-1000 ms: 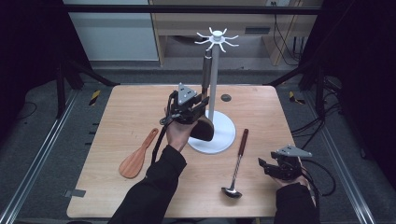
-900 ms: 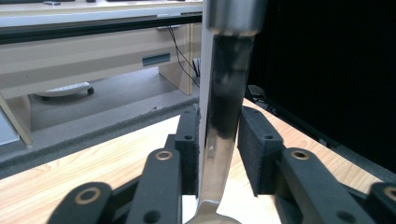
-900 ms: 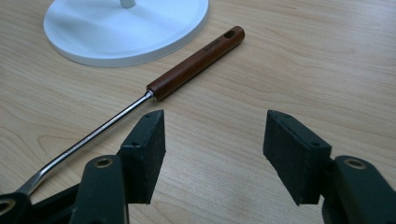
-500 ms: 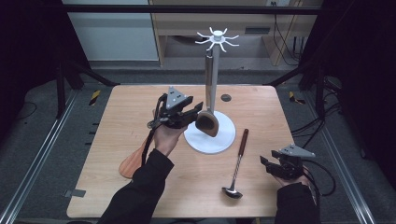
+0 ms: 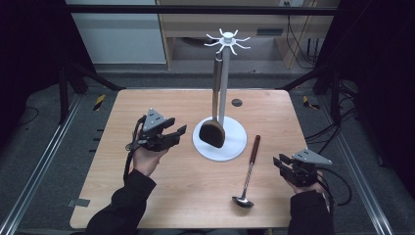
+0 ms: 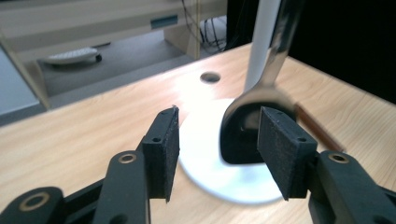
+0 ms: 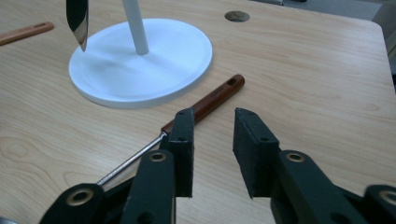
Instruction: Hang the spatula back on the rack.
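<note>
The left gripper (image 5: 180,133) is open and holds nothing; its jaws have just been opening. The black spatula (image 5: 214,133) hangs on the white rack (image 5: 224,88) near the bench's middle. The ladle (image 5: 248,171) lies toward the front edge. The right gripper (image 5: 280,163), near the front right corner, is open and has just been narrowing. It should probably grip the wooden handle squarely, near its hole end.

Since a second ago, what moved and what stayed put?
The left hand-held gripper let go of the black spatula, now hanging on the white rack, and drew back leftward, jaws just opening. The right hand-held gripper stayed put, its empty jaws just closing. The ladle hasn't moved.
</note>
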`<action>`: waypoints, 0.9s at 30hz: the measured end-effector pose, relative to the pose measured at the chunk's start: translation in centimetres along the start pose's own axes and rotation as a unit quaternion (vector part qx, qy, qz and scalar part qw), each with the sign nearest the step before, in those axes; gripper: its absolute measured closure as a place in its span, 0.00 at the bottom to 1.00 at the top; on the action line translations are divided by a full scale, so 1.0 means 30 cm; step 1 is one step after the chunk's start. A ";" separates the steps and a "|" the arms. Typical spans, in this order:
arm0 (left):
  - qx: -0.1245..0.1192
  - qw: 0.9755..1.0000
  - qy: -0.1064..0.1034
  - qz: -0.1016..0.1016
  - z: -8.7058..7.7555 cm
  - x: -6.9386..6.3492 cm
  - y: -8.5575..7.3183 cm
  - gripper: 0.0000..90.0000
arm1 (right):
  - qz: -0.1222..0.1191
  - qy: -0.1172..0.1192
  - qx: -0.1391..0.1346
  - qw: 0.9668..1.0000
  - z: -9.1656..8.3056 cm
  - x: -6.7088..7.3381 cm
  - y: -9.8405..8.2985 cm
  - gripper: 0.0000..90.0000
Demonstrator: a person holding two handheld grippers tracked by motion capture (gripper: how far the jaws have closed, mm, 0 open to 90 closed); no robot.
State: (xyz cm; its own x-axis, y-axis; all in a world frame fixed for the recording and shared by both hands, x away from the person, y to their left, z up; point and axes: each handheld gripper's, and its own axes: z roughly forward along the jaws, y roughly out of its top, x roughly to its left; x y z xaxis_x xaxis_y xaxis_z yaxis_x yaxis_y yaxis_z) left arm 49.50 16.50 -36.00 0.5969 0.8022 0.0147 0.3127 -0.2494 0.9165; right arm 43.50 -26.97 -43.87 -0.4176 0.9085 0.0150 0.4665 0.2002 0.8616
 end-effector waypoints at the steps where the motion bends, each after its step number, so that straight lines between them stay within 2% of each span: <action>1: 0.004 1.000 0.002 0.001 -0.008 0.010 -0.017 0.53 | -0.001 0.000 -0.002 1.000 -0.001 0.003 0.005 0.80; 8: 0.035 0.999 0.020 -0.005 -0.068 0.074 -0.127 0.52 | 0.003 0.010 -0.024 1.000 -0.010 0.021 0.040 0.92; 14: 0.055 0.998 0.023 -0.020 -0.114 0.118 -0.227 0.51 | 0.000 0.021 -0.031 0.999 -0.009 0.039 0.063 1.00; 20: 0.079 0.996 0.032 -0.036 -0.146 0.157 -0.313 0.51 | 0.000 0.021 -0.034 0.999 -0.002 0.049 0.080 1.00; 23: 0.095 0.994 0.038 -0.030 -0.164 0.168 -0.342 0.51 | -0.003 0.021 -0.038 0.999 -0.001 0.055 0.091 1.00; 27: 0.096 0.994 0.044 -0.040 -0.191 0.183 -0.367 0.51 | -0.002 0.020 -0.049 0.999 -0.003 0.063 0.113 1.00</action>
State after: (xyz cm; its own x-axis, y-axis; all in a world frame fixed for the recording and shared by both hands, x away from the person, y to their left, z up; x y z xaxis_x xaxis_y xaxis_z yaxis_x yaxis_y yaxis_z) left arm 45.12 26.76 -43.71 0.5011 0.8653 -0.0122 0.4969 -0.2762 0.8227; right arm 44.22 -24.60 -40.86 -0.4511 0.8920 0.0292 0.3870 0.1660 0.9070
